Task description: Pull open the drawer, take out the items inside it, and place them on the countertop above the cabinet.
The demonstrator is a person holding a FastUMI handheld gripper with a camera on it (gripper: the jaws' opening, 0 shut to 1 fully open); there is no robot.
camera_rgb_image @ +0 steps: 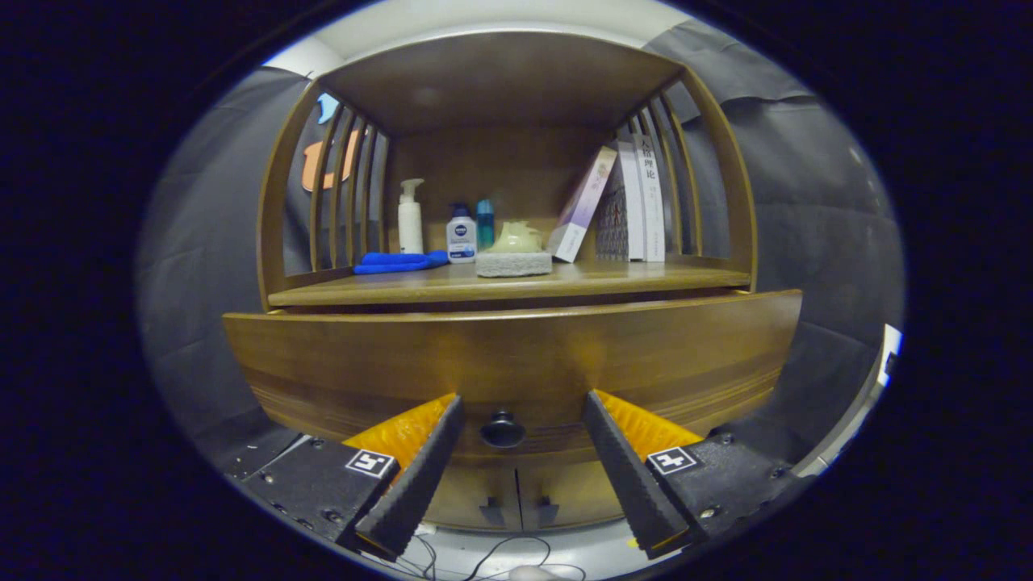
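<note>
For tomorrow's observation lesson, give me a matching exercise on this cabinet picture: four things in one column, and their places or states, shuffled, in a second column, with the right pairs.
Column one
1. drawer knob
2. blue cloth
3. books
4. sponge

Column two
A. lying flat beside the white pump bottle
B. standing at the slatted side, one leaning on the others
C. between the fingers of the open claw, untouched
D. at the front edge of the countertop, a pale green object behind it

Pairs: 1-C, 2-A, 3-B, 4-D
</note>
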